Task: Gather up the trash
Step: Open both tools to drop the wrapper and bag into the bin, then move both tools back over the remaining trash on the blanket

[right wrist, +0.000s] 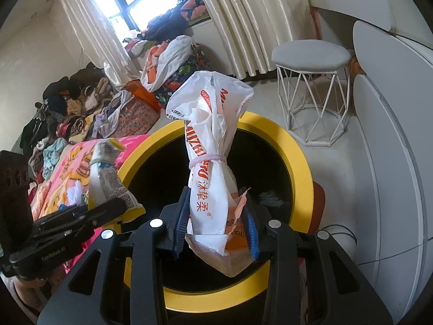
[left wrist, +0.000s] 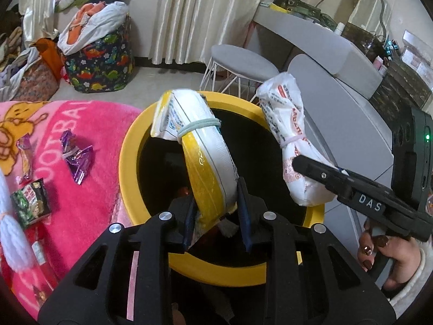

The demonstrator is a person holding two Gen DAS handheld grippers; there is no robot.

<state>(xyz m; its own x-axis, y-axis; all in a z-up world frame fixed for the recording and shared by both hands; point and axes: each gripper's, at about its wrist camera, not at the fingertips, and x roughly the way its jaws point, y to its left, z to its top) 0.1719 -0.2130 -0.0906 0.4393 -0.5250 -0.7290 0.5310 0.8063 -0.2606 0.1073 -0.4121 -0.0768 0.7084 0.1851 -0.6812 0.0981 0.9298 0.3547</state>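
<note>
The yellow bin (left wrist: 130,146) is the big thing here, and both packs hang right over its dark hole. The left hand-held gripper (left wrist: 216,216) squeezes the yellow-and-white pack (left wrist: 208,162); the right hand-held gripper (right wrist: 216,224) squeezes the white pack with red letters (right wrist: 211,178). I think letting go straight down works best. The rim is close, so stay over the middle. Small wrappers (left wrist: 77,159) wait beside the bin on the pink blanket (left wrist: 89,208).

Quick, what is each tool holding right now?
Left tool: closed on the yellow-and-white packet.
Right tool: closed on the white packet with red print.
</note>
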